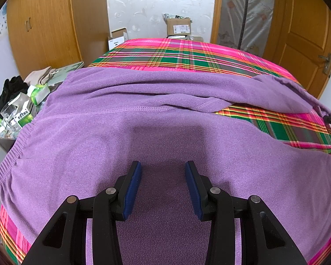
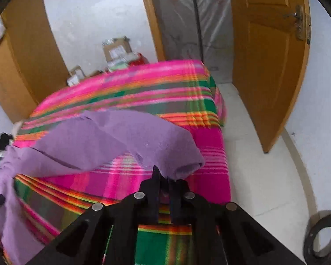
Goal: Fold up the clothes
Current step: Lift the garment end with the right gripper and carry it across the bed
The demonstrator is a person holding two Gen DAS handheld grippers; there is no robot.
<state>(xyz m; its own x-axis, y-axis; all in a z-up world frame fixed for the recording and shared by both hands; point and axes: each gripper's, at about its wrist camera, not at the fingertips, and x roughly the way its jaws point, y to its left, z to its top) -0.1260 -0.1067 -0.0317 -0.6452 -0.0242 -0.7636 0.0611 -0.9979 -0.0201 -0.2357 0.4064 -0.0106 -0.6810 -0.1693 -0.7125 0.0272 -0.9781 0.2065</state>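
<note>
A purple fleece garment (image 1: 143,132) lies spread over a bed with a pink, green and orange plaid cover (image 1: 187,55). My left gripper (image 1: 163,172) is open and empty, hovering just above the garment's body. A sleeve (image 1: 286,95) stretches to the right. In the right wrist view my right gripper (image 2: 164,176) is shut on the purple sleeve's cuff end (image 2: 178,154) and holds it lifted above the plaid cover (image 2: 165,92). The view is motion-blurred.
A cluttered side table (image 1: 19,110) with boxes, packets and dark cloth stands left of the bed. Cardboard boxes (image 1: 178,26) sit beyond the far end. Wooden wardrobe (image 1: 44,22) at left, wooden door (image 2: 269,55) at right, tiled floor (image 2: 264,176) beside the bed.
</note>
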